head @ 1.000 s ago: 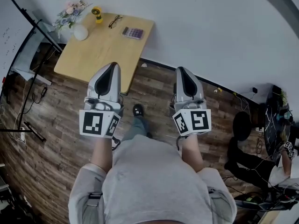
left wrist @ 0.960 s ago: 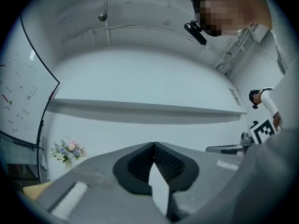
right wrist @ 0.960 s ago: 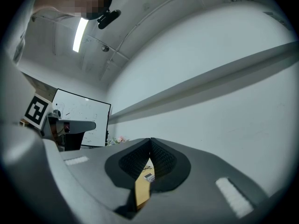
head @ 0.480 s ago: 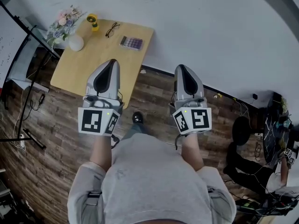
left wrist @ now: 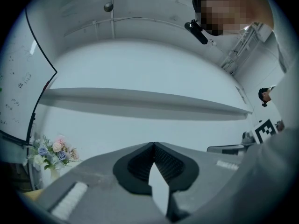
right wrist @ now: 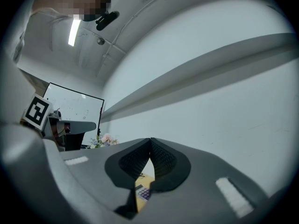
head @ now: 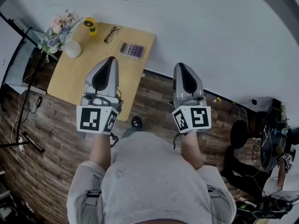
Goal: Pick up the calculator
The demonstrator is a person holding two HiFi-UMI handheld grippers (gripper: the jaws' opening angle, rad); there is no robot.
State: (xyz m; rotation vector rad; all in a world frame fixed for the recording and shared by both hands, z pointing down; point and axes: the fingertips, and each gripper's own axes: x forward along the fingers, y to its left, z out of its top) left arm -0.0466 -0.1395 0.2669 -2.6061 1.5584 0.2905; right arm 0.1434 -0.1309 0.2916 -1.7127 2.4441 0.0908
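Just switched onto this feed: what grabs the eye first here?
The left gripper and right gripper dominate the head view, both shut and empty, held in the air at the near side of the wooden table. The calculator lies untouched near the table's far right corner, with glasses and flowers further left.

Even bright light, strong fisheye edges

Wooden worktop (head: 88,66) against a white wall (head: 210,27), carrying flowers (head: 58,29), a white vase (head: 72,49), a small yellow object (head: 90,25) and glasses (head: 111,34).
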